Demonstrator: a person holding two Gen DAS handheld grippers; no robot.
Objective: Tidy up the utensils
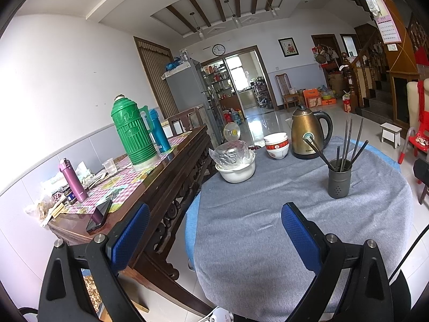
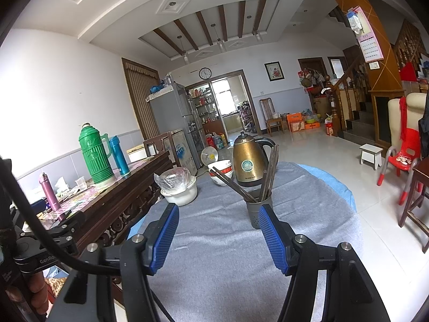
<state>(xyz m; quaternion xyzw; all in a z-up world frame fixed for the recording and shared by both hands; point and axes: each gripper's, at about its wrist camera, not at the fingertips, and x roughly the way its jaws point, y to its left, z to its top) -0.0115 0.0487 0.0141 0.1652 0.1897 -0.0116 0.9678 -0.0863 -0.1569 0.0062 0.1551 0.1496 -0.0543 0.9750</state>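
Note:
A dark grey utensil holder (image 1: 339, 182) stands on the grey-clothed round table (image 1: 268, 228), with several dark chopsticks (image 1: 348, 142) standing in it; it also shows in the right wrist view (image 2: 254, 210) with the chopsticks (image 2: 270, 171). My left gripper (image 1: 214, 212) is open and empty, held above the table's near edge, well short of the holder. My right gripper (image 2: 217, 212) is open and empty, its right finger just in front of the holder.
A bronze kettle (image 1: 308, 131), stacked bowls (image 1: 277, 145) and a white pot with plastic wrap (image 1: 236, 166) stand at the table's far side. A wooden sideboard (image 1: 150, 187) to the left carries a green thermos (image 1: 131, 134), a blue flask, a purple bottle and a phone.

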